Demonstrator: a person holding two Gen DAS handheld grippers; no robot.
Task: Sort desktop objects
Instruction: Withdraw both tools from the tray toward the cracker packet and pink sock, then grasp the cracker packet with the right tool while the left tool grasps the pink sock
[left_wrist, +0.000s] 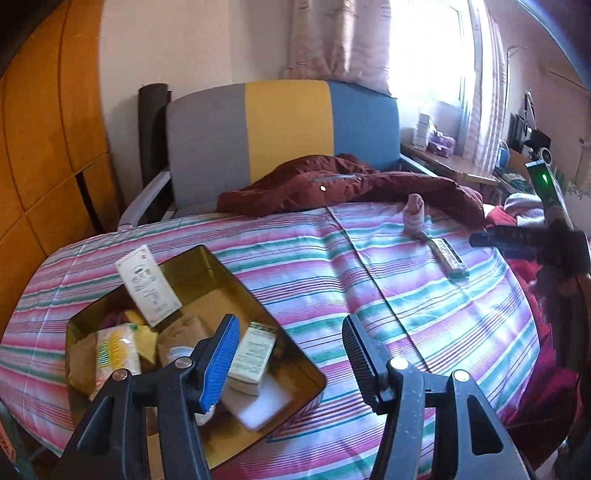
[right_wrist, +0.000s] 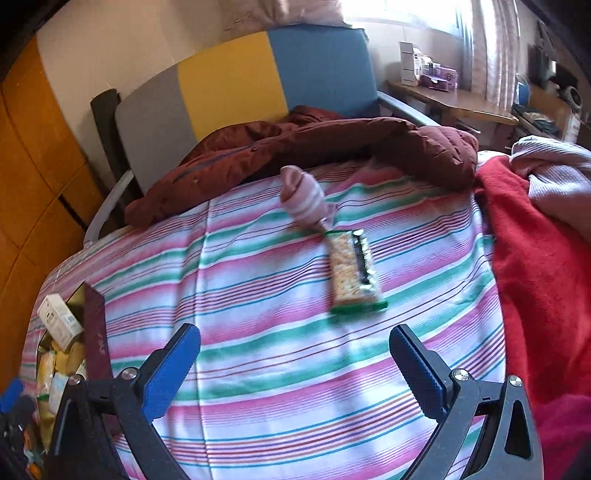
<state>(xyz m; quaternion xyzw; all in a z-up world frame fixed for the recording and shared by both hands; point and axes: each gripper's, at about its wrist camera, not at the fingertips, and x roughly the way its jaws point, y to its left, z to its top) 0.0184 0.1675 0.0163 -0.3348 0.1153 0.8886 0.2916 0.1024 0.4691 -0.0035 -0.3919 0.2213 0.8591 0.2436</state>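
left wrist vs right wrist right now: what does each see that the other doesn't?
Left wrist only: the inside of the gold tin, with the cream packet leaning on its wall and the small boxes in it, and the right hand-held gripper at the far right edge.

Right wrist only: the red blanket and pale knit cloth close up, and the snack bar's grainy face.

Both: the striped bedspread, the rolled sock touching the bar's far end, the maroon jacket and the tri-colour chair. Each view's own hand-held gripper is open and empty.

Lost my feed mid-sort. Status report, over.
Left gripper open, empty, over tin box edge. Right gripper open, empty, short of snack bar on striped quilt. Rolled sock touching the bar's far end.
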